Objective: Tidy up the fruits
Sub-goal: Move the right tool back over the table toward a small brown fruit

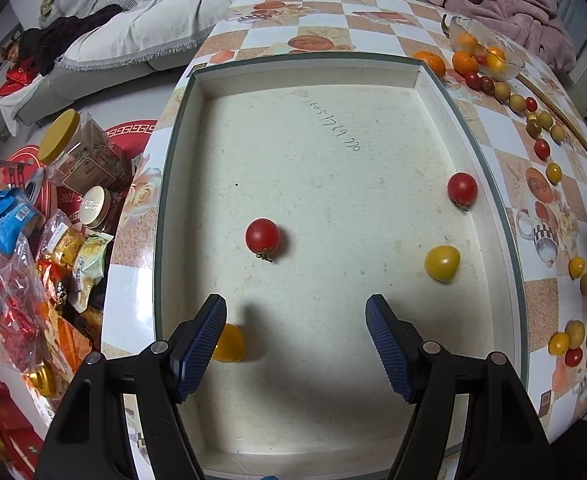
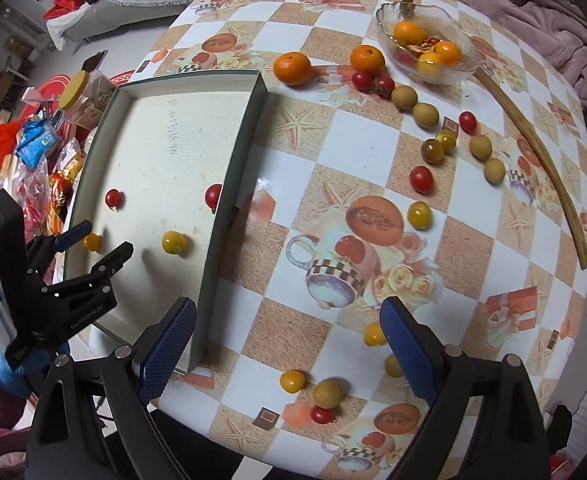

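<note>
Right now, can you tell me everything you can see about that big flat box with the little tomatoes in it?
The box is a wide, shallow tray, likely cardboard, with a dark green outside and a speckled cream lining. Low walls run round it, and dark numbers are handwritten on its floor. It lies flat on the table, along its edge. Inside, spread apart, sit two red tomatoes and two yellow ones. The left gripper hangs open above it, touching nothing.

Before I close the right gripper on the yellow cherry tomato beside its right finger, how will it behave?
The yellow cherry tomato looks round and glossy, so it will probably roll if nudged on the smooth tabletop. Its thin skin likely bruises under a hard squeeze. The right gripper stands open and empty.
</note>
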Motion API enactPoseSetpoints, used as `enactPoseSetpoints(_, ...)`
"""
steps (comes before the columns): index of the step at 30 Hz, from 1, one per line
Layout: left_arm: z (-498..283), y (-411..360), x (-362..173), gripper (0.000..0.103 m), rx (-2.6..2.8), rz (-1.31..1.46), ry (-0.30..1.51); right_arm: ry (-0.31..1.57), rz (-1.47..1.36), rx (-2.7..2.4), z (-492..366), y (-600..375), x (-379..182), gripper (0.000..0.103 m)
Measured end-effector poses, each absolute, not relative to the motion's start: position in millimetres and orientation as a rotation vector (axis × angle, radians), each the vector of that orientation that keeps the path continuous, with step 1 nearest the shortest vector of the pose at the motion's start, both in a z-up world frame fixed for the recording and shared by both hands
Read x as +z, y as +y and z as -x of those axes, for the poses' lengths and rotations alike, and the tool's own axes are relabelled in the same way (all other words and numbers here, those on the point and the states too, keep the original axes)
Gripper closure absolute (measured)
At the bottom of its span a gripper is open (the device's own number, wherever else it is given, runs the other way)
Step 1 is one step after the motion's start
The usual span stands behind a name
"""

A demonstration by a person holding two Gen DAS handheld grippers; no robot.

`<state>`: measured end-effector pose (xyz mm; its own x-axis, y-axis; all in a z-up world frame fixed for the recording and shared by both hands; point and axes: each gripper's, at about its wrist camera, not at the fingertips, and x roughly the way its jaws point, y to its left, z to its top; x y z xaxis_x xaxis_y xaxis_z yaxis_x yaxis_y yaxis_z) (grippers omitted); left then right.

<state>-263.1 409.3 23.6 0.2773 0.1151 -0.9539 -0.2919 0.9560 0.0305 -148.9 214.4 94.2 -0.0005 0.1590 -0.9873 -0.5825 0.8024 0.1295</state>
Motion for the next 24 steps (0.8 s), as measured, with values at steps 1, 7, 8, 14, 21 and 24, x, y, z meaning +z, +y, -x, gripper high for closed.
enactPoseSetpoints(1, 263, 410, 22, 0.03, 0.271, 0.159, 1.263, 1.461, 0.366, 0.603, 149, 215, 95, 0.009)
enactPoseSetpoints(7, 264, 416, 14, 0.03, 0.266, 0.121, 1.279, 1.446, 0.38, 0.599, 149, 211, 104, 0.009)
enactPoseSetpoints(8, 264, 418, 14, 0.03, 0.266, 0.126, 1.278, 1.446, 0.381, 0.596, 149, 210, 104, 0.009)
enactPoseSetpoints(14, 267, 428, 14, 0.03, 0.274, 0.115, 1.268, 1.451, 0.37, 0.574, 146, 200, 106, 0.009)
enactPoseSetpoints(21, 273, 429, 29, 0.03, 0.26, 0.079, 1.268, 1.452, 0.36, 0.571, 144, 192, 108, 0.009)
enactPoseSetpoints(24, 276, 426, 45, 0.03, 0.272, 0.109, 1.226, 1.46, 0.347, 0.564, 143, 187, 107, 0.009)
